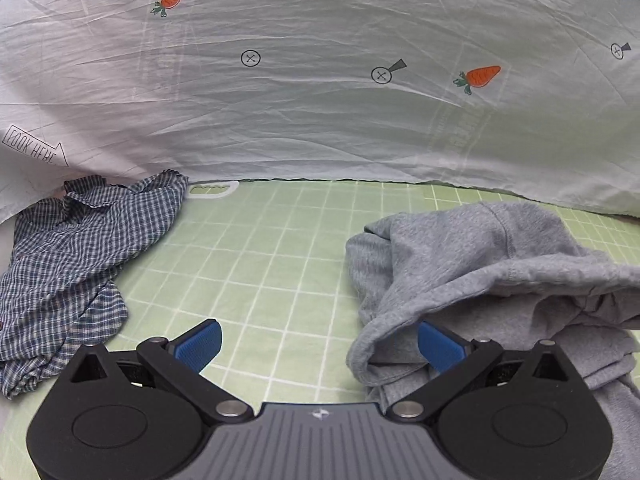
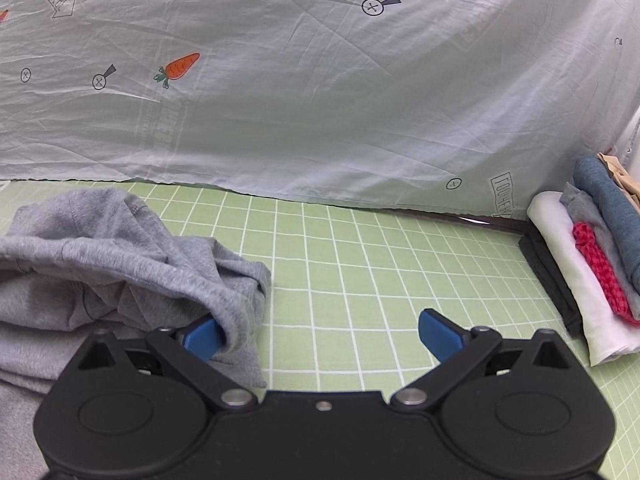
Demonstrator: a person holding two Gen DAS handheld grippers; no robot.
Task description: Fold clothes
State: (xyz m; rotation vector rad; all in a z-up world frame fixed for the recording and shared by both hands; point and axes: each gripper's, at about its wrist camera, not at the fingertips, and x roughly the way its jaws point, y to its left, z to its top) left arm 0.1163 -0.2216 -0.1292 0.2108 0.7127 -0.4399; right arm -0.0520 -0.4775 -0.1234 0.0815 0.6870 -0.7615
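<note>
**Currently: grey garment bracketed, both claws wide**

Item: crumpled grey garment (image 1: 492, 276), on green checked table (image 1: 256, 264), between the claws. Left claw (image 1: 320, 346) agape, one finger under a hem; right claw (image 2: 320, 336) likewise spread, apparently placed to lift. Plaid shirt (image 1: 76, 256) far left, folded stack (image 2: 592, 264) far right; bare table between.

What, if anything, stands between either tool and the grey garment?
Nothing visible does. The left tool and right tool are open at opposite edges of the grey sweatshirt, one finger of each already against its folds; only bare green grid mat lies around.
</note>
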